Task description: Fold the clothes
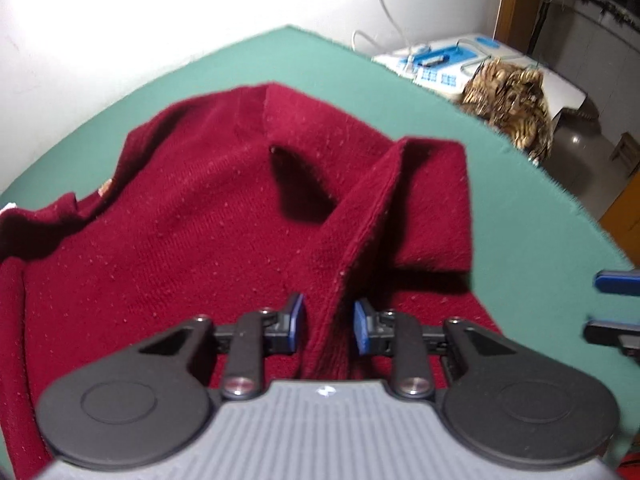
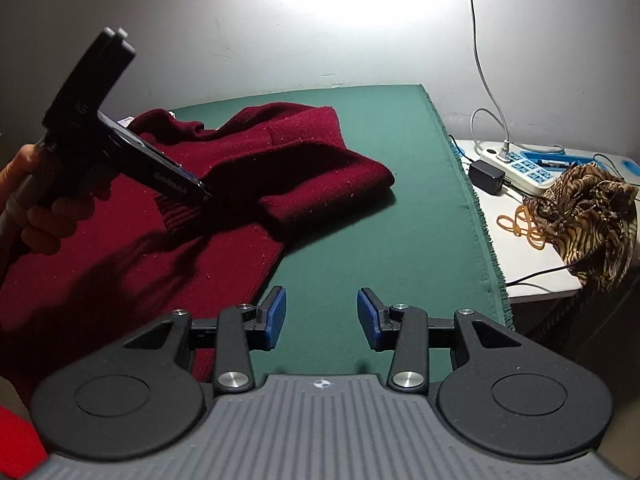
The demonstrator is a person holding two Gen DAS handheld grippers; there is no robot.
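Observation:
A dark red knit sweater (image 1: 192,216) (image 2: 132,264) lies spread on the green table (image 1: 532,248) (image 2: 372,216). One sleeve (image 2: 320,184) is folded back over the body, its cuff (image 1: 436,200) resting near the sweater's right side. My left gripper (image 1: 329,322) (image 2: 202,192) pinches a raised ridge of that sleeve between its blue pads (image 1: 297,316). My right gripper (image 2: 322,316) stands open over bare green cloth just right of the sweater's hem, with nothing in it. Its fingers also poke in at the right edge of the left wrist view (image 1: 616,308).
A person's hand (image 2: 40,216) holds the left gripper's handle. Right of the table's fringed edge (image 2: 486,240) stands a white side table (image 2: 532,272) with a power strip (image 2: 524,168), a black adapter (image 2: 486,176), rubber bands (image 2: 524,226) and a brown patterned cloth (image 2: 592,216) (image 1: 508,100). A wall rises behind.

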